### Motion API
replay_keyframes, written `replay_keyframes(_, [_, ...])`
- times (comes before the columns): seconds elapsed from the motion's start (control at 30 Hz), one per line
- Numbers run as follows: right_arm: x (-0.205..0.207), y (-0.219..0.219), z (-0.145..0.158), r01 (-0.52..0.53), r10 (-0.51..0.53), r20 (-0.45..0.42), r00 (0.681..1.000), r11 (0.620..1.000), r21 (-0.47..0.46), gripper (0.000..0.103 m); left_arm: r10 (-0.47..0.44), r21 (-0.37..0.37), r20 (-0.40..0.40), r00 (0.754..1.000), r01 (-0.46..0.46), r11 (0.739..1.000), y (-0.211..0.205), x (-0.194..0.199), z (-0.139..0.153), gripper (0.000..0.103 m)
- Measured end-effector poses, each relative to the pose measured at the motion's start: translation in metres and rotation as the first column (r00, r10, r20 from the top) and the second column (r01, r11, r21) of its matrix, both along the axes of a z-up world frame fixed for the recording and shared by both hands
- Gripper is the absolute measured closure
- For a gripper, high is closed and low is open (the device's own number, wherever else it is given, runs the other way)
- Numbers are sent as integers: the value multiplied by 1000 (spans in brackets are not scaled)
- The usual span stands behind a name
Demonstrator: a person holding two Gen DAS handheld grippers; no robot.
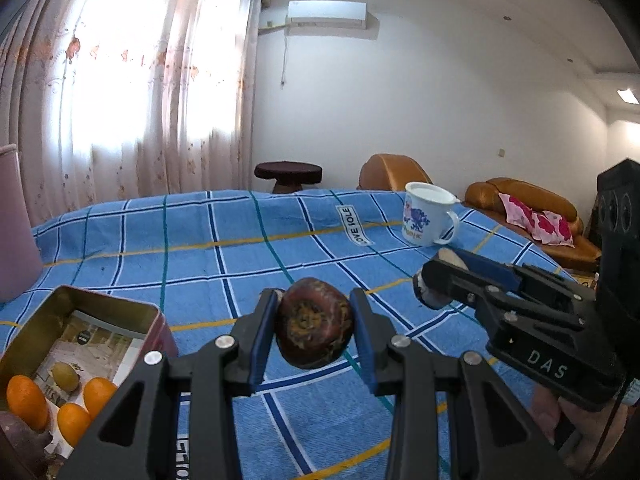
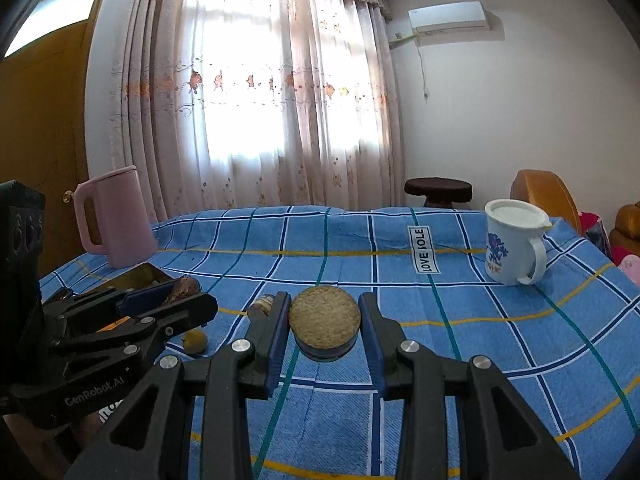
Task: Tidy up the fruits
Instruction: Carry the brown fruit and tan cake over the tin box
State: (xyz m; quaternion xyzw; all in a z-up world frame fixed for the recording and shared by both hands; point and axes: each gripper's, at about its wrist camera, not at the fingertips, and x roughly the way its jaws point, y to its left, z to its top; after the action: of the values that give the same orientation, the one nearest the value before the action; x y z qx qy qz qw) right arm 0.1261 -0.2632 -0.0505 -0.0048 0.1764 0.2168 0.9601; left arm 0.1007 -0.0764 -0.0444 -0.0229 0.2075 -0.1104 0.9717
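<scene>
Left wrist view: our left hand-held gripper (image 1: 314,334) clamps a dark brown fruit (image 1: 315,322) above the table (image 1: 224,248), likely bound for the tin box (image 1: 158,322) holding oranges (image 1: 26,402); right wrist view: our right hand-held gripper (image 2: 325,328) grips a halved fruit (image 2: 325,322), cut face up.

Both cameras ride low over the blue plaid tablecloth (image 1: 208,256), looking along their own fingers toward the far curtained window (image 2: 272,92). The left view angles rightward, the right view leftward; both share the white mug (image 1: 429,214) and the cloth's label (image 2: 423,249).
</scene>
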Motion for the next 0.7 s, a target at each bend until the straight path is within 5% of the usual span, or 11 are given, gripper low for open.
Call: replay_keyframes(0.7, [-18,4,5,-8,9,90,996,1000,-10,67,42,19,83,996,-44,999,1,-17,5,65])
